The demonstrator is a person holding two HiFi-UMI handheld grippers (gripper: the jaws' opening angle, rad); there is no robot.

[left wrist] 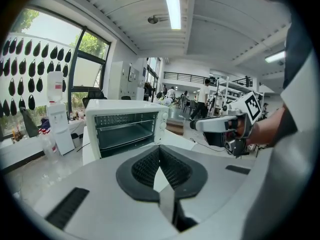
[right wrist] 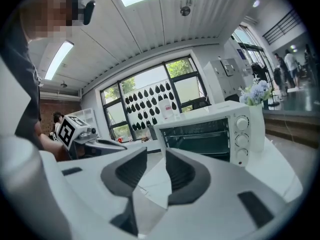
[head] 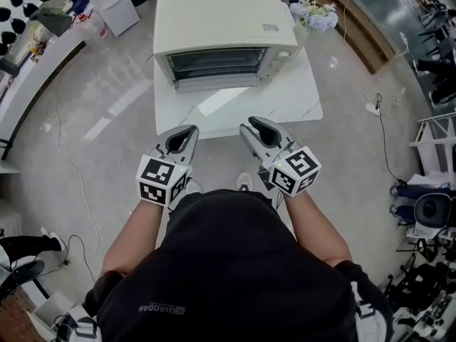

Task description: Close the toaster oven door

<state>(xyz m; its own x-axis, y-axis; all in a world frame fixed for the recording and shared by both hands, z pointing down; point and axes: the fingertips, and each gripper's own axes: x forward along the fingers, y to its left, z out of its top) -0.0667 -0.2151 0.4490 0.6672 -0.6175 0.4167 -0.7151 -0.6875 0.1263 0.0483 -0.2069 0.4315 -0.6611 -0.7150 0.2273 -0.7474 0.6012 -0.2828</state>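
A cream toaster oven [head: 224,20] stands at the back of a white table [head: 299,98], with its dark cavity facing me. Its door [head: 214,84] is down at the front, open. The oven also shows in the left gripper view [left wrist: 125,126] and the right gripper view [right wrist: 210,131], knobs on its right side. My left gripper [head: 182,140] hovers off the table's near edge, jaws touching at the tips, nothing between them [left wrist: 159,149]. My right gripper [head: 261,130] hangs beside it at the same edge, a gap between its jaws [right wrist: 155,151], empty. Neither touches the oven.
A vase of pale flowers [head: 313,13] stands at the oven's right rear corner. A white water dispenser [head: 110,2] is on the floor at the back left. A power strip [head: 372,107] and cables lie on the floor to the right.
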